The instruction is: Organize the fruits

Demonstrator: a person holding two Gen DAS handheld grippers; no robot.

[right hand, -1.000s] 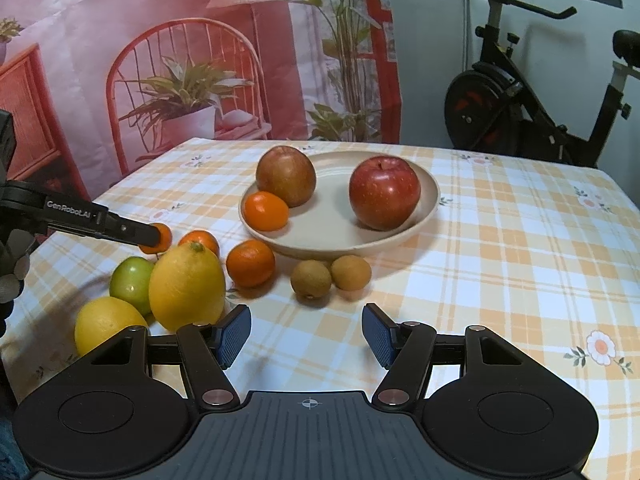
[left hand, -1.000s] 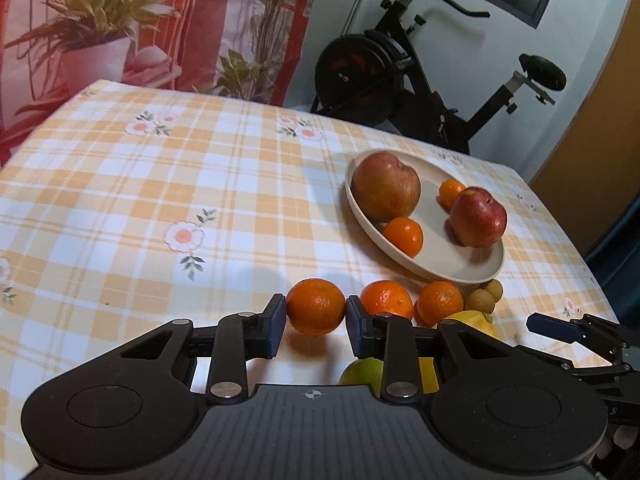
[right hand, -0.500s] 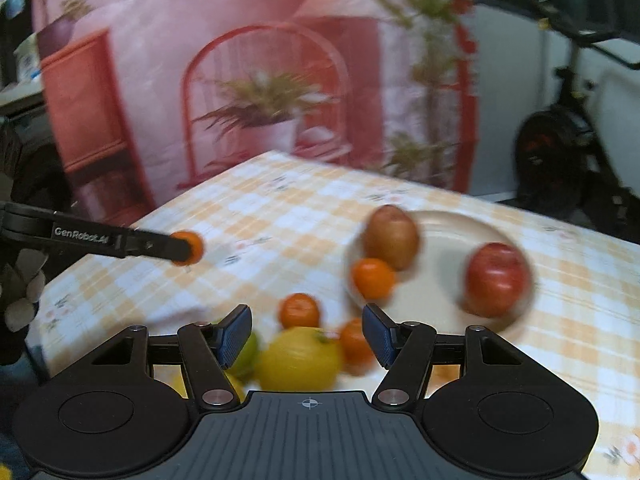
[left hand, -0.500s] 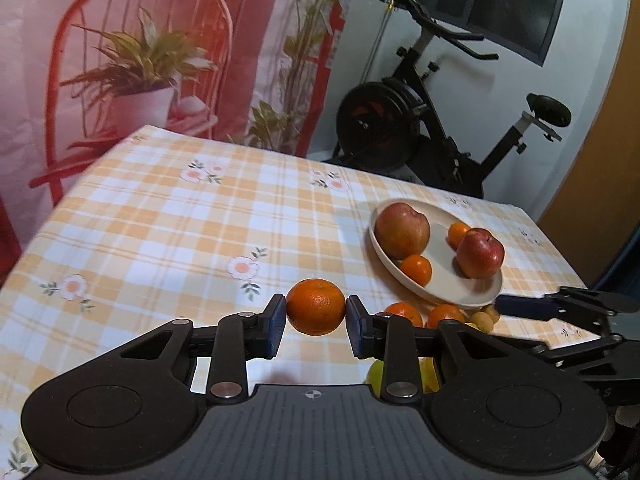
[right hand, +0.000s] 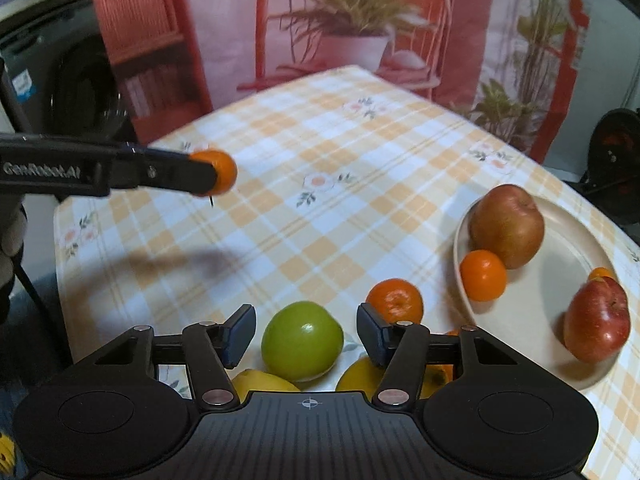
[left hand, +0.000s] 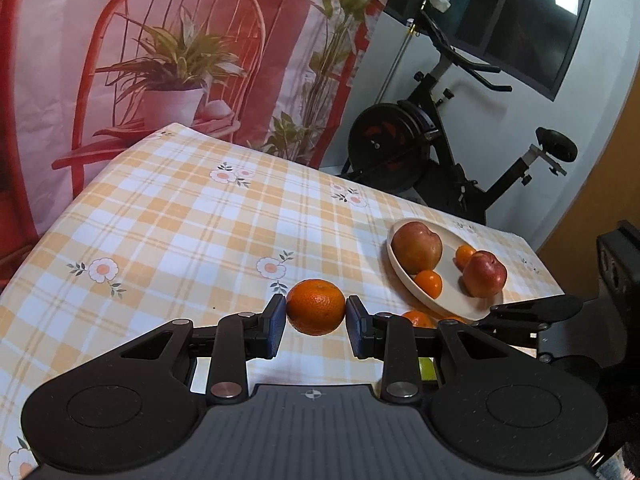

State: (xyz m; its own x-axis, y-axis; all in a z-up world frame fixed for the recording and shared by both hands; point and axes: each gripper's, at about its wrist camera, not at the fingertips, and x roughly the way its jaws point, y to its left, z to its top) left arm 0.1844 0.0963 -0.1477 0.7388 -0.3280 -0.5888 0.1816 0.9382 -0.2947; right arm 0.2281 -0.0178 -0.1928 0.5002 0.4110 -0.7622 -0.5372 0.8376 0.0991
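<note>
My left gripper point(left hand: 316, 314) is shut on a mandarin point(left hand: 315, 306) and holds it above the checked tablecloth, left of the beige plate point(left hand: 448, 300); the held mandarin also shows in the right wrist view point(right hand: 218, 171). The plate point(right hand: 528, 320) holds a brownish apple point(right hand: 506, 226), a red apple point(right hand: 598, 320) and two small oranges point(right hand: 483, 275). My right gripper point(right hand: 306, 334) is open, with a green apple point(right hand: 302, 340) between its fingers. A mandarin point(right hand: 395, 300) lies beside the plate. Two lemons point(right hand: 264, 386) are partly hidden under the gripper.
The table point(left hand: 180, 220) has an orange and white checked cloth with flower prints. An exercise bike point(left hand: 440, 152) stands behind the table. A printed backdrop point(left hand: 160, 60) with a red chair and plants hangs behind. The table's left edge point(right hand: 60, 248) is near.
My left gripper has lifted the mandarin off the table and carried it up and to the left. My right gripper has swung left and down over the green apple.
</note>
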